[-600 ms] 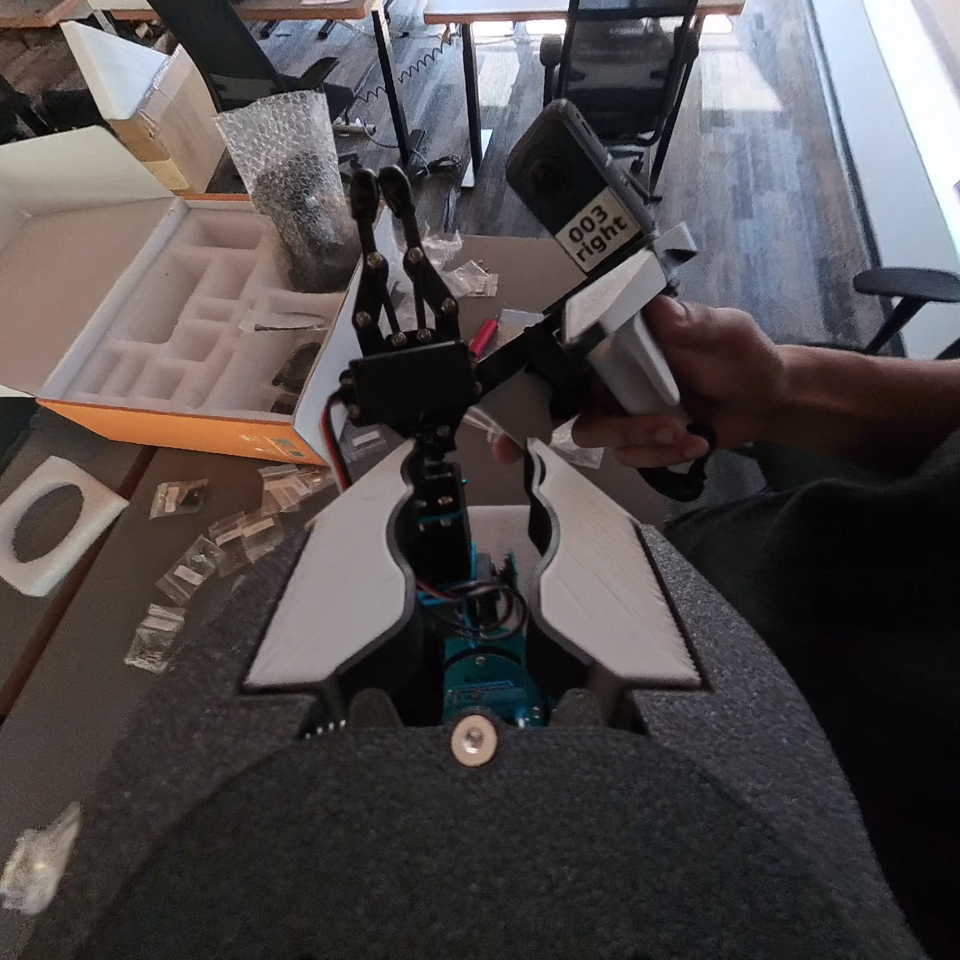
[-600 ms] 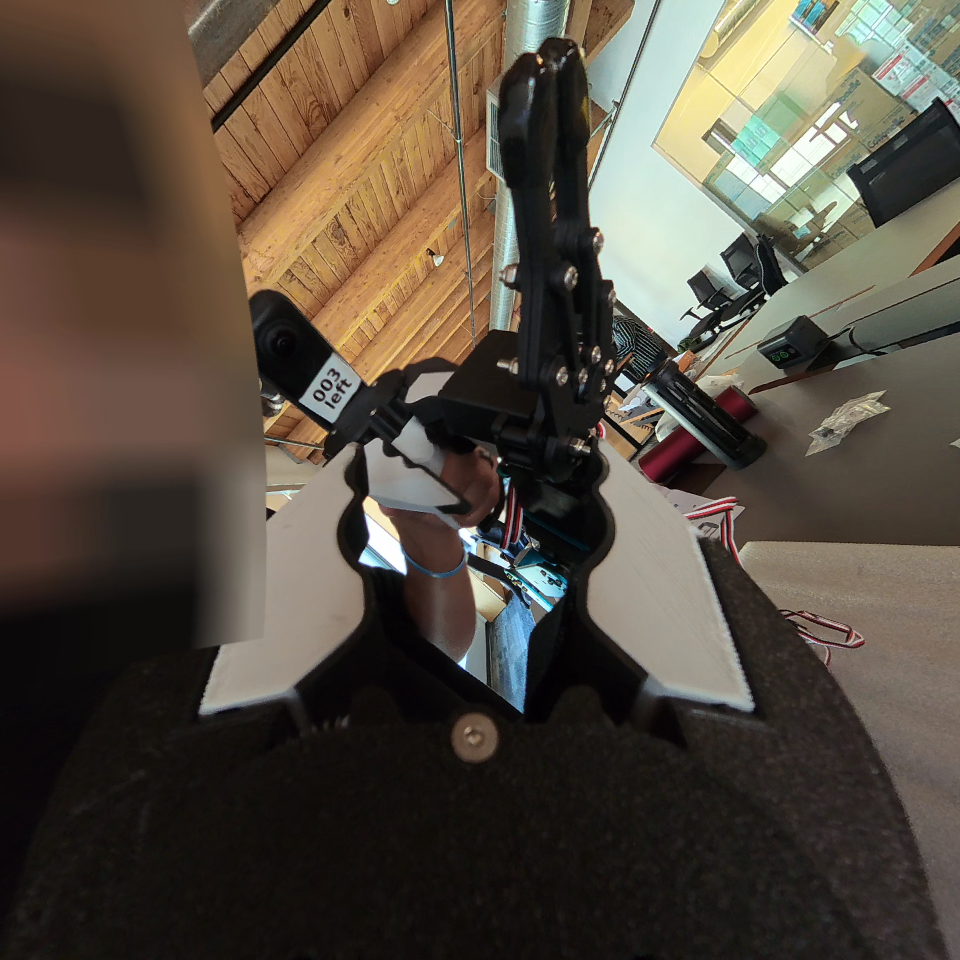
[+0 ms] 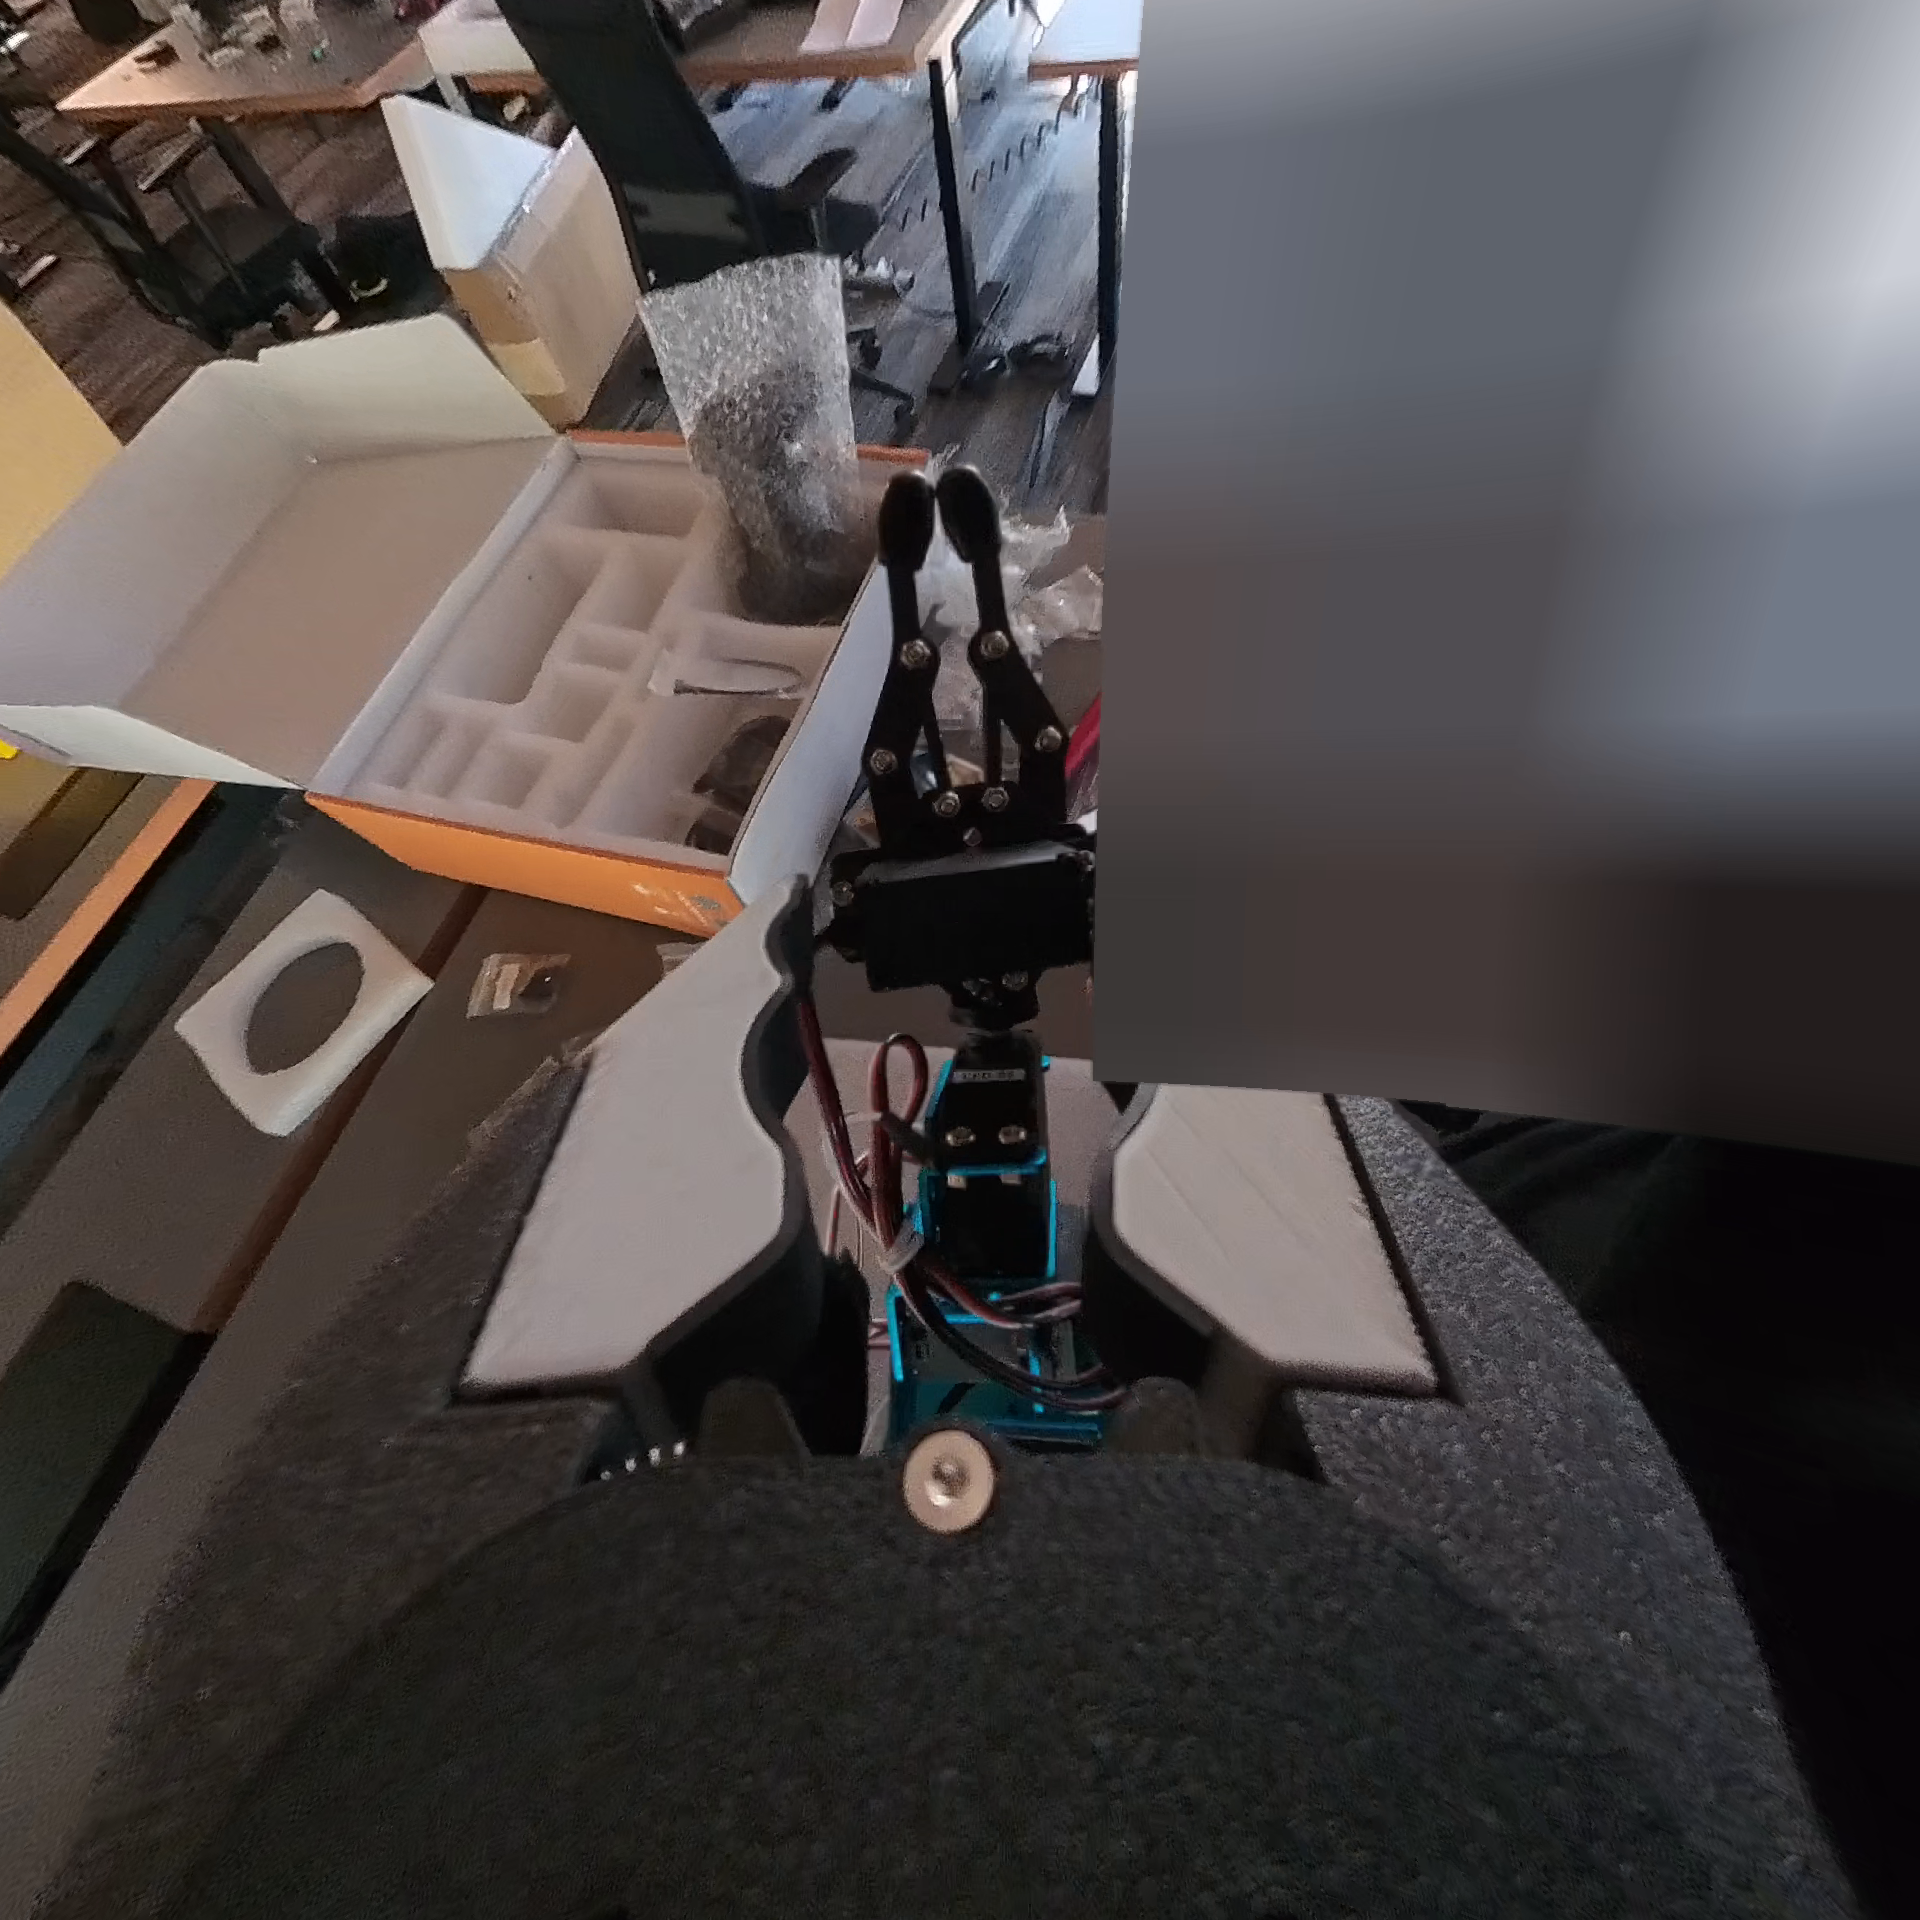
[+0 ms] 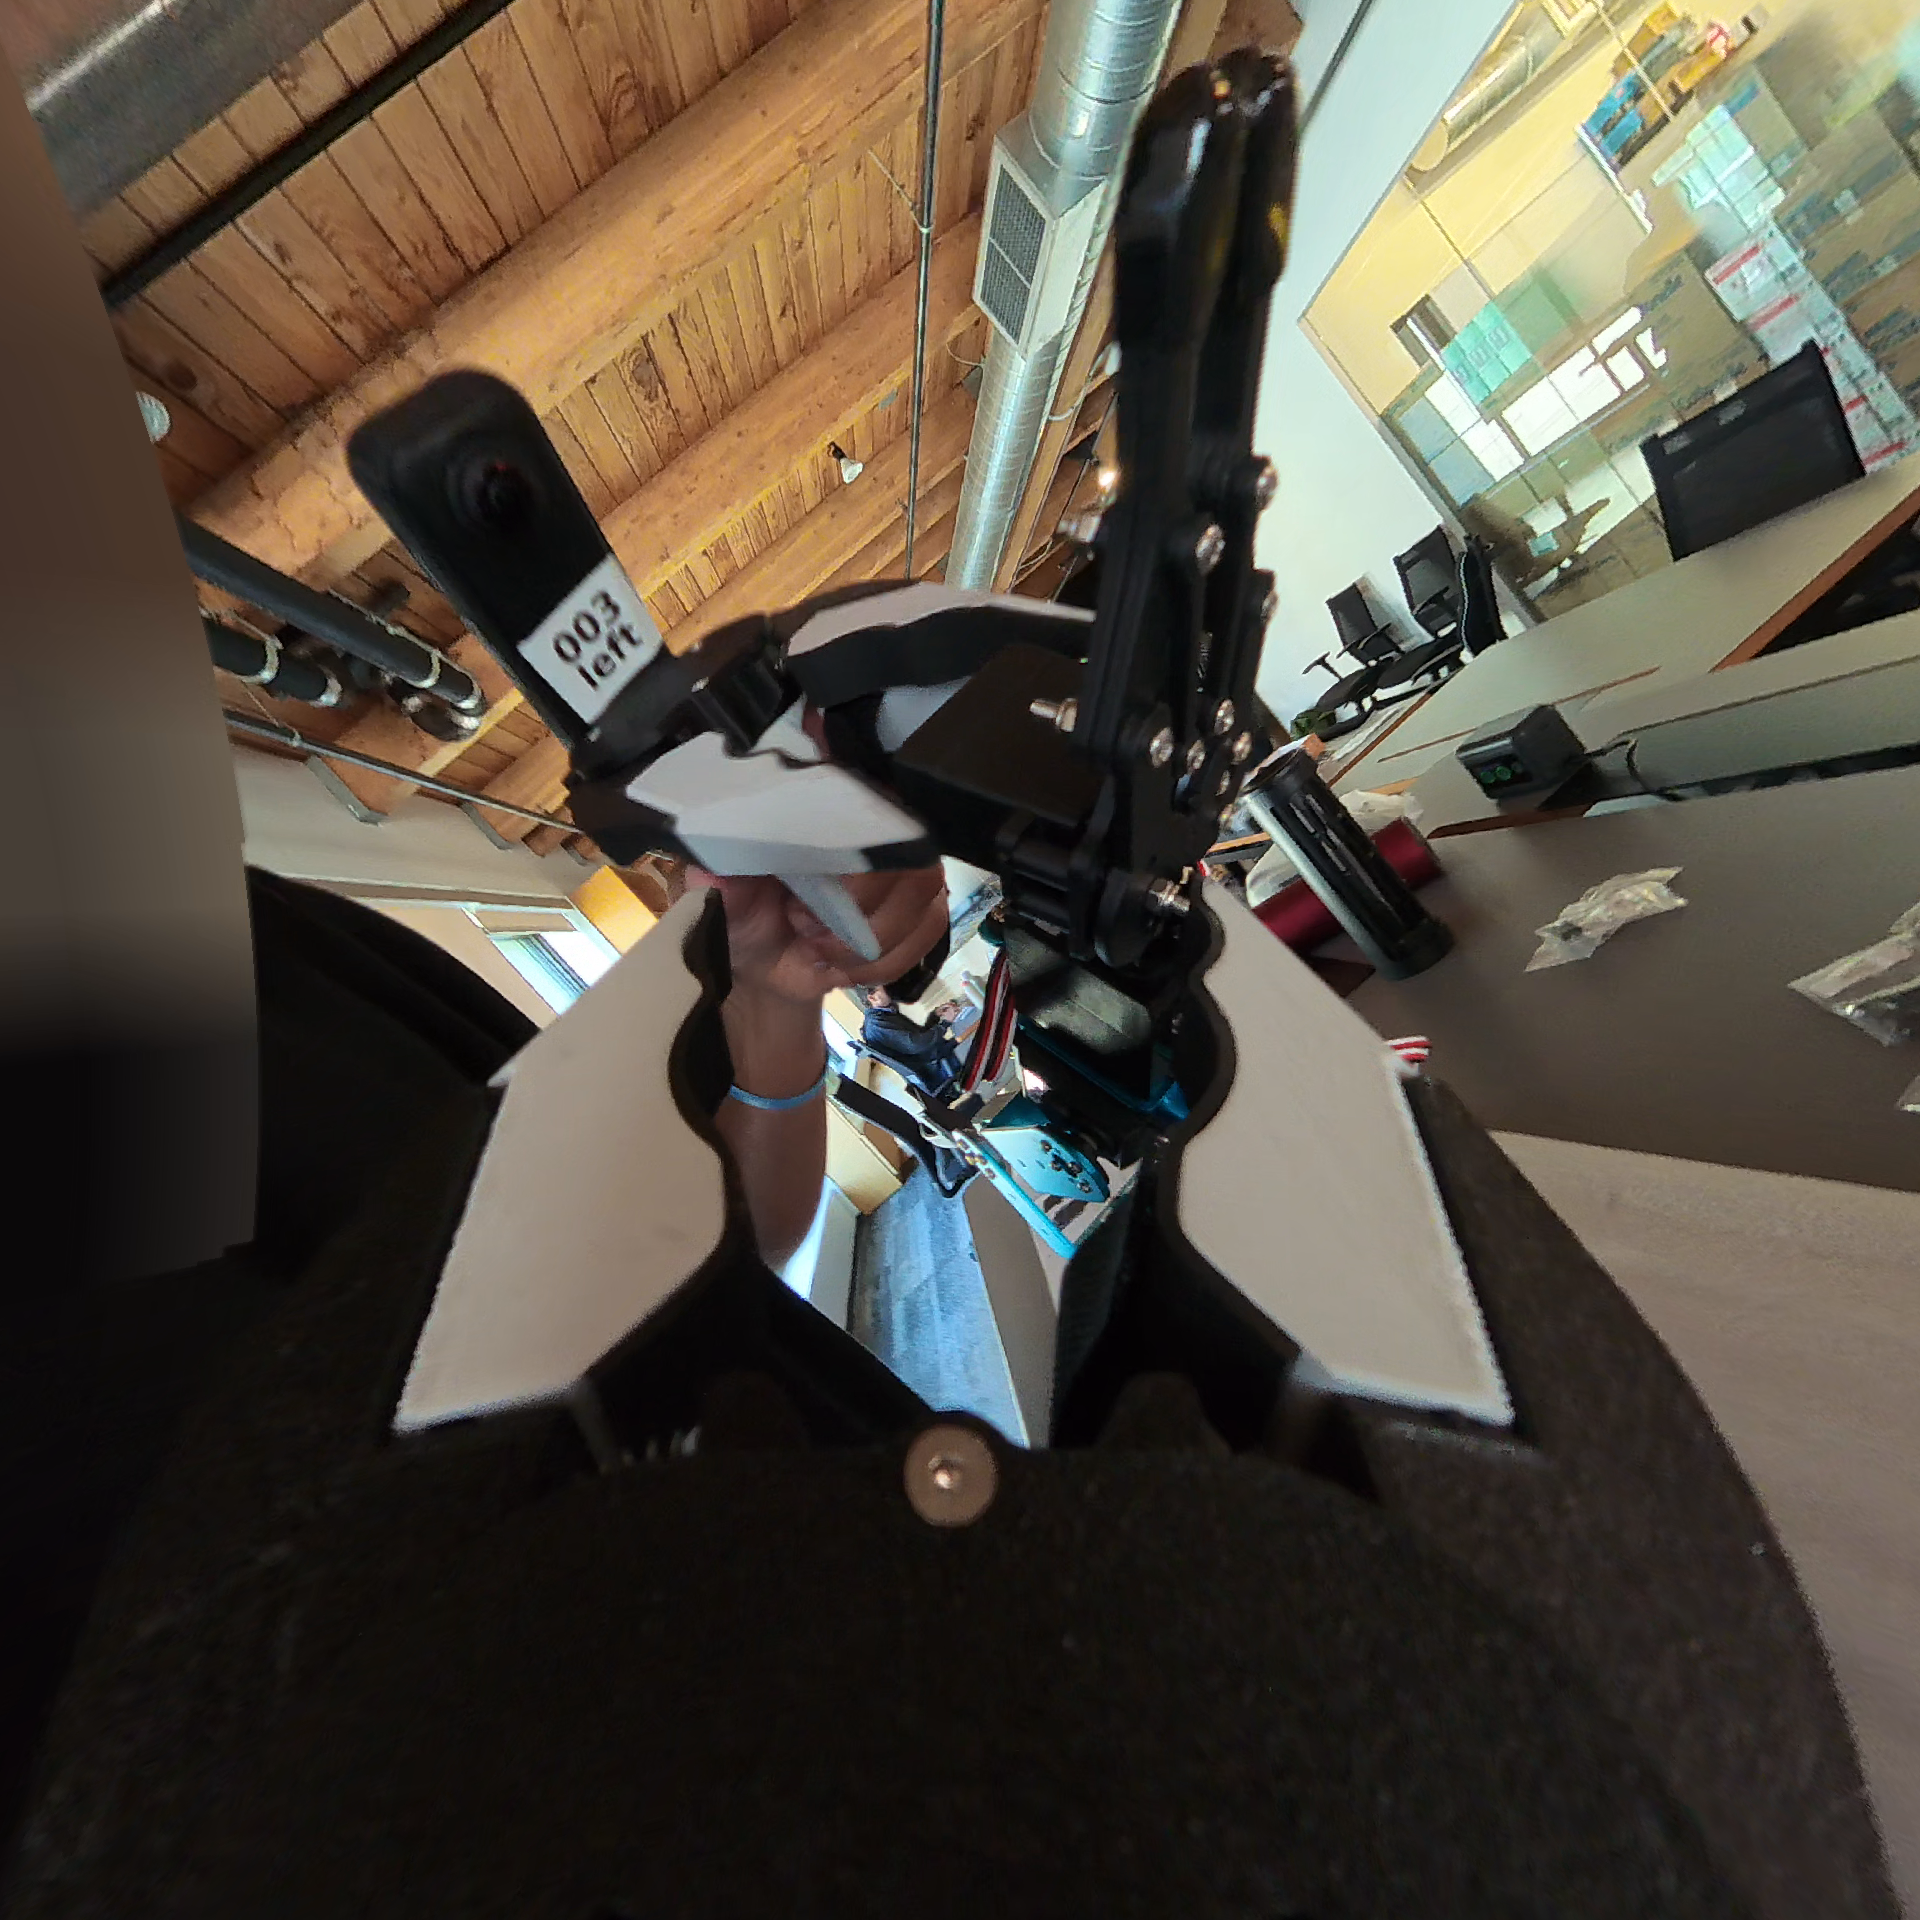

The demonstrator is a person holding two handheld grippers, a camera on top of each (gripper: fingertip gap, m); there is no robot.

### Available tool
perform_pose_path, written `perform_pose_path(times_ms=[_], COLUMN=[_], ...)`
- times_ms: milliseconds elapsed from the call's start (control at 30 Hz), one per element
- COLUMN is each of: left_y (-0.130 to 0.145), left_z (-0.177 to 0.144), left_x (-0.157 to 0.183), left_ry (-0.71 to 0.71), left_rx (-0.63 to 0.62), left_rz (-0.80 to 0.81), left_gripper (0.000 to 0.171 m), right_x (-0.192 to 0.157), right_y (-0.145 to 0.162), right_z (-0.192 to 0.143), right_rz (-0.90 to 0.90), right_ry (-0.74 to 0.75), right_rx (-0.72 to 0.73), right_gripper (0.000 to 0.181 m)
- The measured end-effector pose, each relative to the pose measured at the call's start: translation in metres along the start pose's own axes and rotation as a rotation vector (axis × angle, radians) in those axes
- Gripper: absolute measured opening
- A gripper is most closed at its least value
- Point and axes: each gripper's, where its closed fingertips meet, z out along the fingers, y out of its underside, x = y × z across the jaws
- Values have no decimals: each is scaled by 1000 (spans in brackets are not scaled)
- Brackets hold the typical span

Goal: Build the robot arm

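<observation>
A small robot arm [image 3: 987, 1226] with blue brackets, a black servo [image 3: 966, 914] and a shut black claw [image 3: 940, 520] is held up in the air. My left gripper [image 3: 951, 914] has its fingertips at the servo's sides and looks shut on it; a blurred patch hides its right fingertip. It also shows in the right wrist view [image 4: 894, 748], held by a hand [image 4: 800, 935]. My right gripper [image 4: 951, 914] stands wide open. The arm's lower joint [image 4: 1101, 997] sits between its fingers, close to the right finger [image 4: 1340, 1195], and the claw [image 4: 1205, 260] points at the ceiling.
An open orange-and-white box with a foam insert [image 3: 499, 665] lies on the table, with a bubble-wrap bundle [image 3: 769, 416] standing at its far end. A foam square with a round hole [image 3: 301, 1008] and small plastic bags [image 4: 1610, 914] lie about. A black cylinder [image 4: 1340, 852] lies on the table [image 4: 1662, 1039].
The servo has come down to my left gripper's fingertips, and the claw stands more upright. The left gripper looms closer in the right wrist view. A blurred patch now covers the right gripper and hand.
</observation>
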Motion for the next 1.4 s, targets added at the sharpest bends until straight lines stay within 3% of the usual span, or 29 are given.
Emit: perform_pose_path(times_ms=[33,300,633,800,1000,1133,1400], left_y=[1,7,9,16,11,23,20], left_z=[3,14,4,-5,-28,-34,-32], left_x=[-1,-2,1,-2,-5,-8,-3], left_ry=[-8,-35,-49,-53,-13,51,-5], left_rx=[-20,-188,-242,-265,-121,-82,-55], left_rz=[8,57,57,39,-48,-150,-48], left_gripper=[54,58,58,74,77,80,63], right_x=[0,0,-7,-11,-10,-13,-19], right_y=[0,0,6,6,6,6,12], right_z=[0,-3,3,6,11,12,24], right_rz=[-11,-53,-193,-212,-275,-269,-348], right_ry=[-3,-34,-14,-31,11,-19,13], right_rx=[2,24,64,90,94,94,15], right_gripper=[87,91,94,91,83,84,87])
